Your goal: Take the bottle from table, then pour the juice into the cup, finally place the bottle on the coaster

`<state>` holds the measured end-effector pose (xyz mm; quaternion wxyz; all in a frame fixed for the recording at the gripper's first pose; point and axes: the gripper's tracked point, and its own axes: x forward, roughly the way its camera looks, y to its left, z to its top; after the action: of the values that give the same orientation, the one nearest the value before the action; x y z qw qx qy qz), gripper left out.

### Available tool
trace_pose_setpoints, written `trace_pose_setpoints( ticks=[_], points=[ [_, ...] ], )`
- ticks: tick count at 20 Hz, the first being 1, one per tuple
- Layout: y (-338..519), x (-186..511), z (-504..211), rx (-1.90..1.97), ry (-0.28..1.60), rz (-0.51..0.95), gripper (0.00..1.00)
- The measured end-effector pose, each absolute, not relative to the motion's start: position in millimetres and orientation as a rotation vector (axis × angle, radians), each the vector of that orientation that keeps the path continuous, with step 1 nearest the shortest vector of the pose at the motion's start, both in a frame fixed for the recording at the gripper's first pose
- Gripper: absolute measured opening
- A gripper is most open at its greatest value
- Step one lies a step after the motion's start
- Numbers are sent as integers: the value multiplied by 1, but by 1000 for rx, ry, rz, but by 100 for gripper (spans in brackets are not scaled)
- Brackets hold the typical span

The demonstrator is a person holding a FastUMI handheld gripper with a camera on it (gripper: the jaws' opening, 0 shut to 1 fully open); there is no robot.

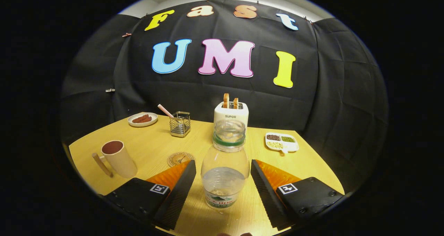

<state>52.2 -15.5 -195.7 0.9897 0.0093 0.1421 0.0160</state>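
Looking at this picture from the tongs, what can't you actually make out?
- Cup: its inside is too dark to tell whether it holds anything.
- Coaster: its near edge is hidden behind the left finger.
- Toaster: its lower front is hidden by the bottle, which stands untouched between the open tongs.

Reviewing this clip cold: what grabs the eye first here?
The clear bottle, uncapped, stands between the open gripper fingers, neither touching it. Behind it sits a white toaster with two slices up. The cup stands off to the left, and the coaster lies just beyond the left finger.
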Motion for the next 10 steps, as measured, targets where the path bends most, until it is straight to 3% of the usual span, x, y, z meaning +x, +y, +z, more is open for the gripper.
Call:
trace_pose_setpoints(
  ticks=[5, 10],
  points=[
    [-17, 54, -211, 15, 314, 36, 96],
    [-13, 55, -214, 0, 312, 42, 82]
  ],
)
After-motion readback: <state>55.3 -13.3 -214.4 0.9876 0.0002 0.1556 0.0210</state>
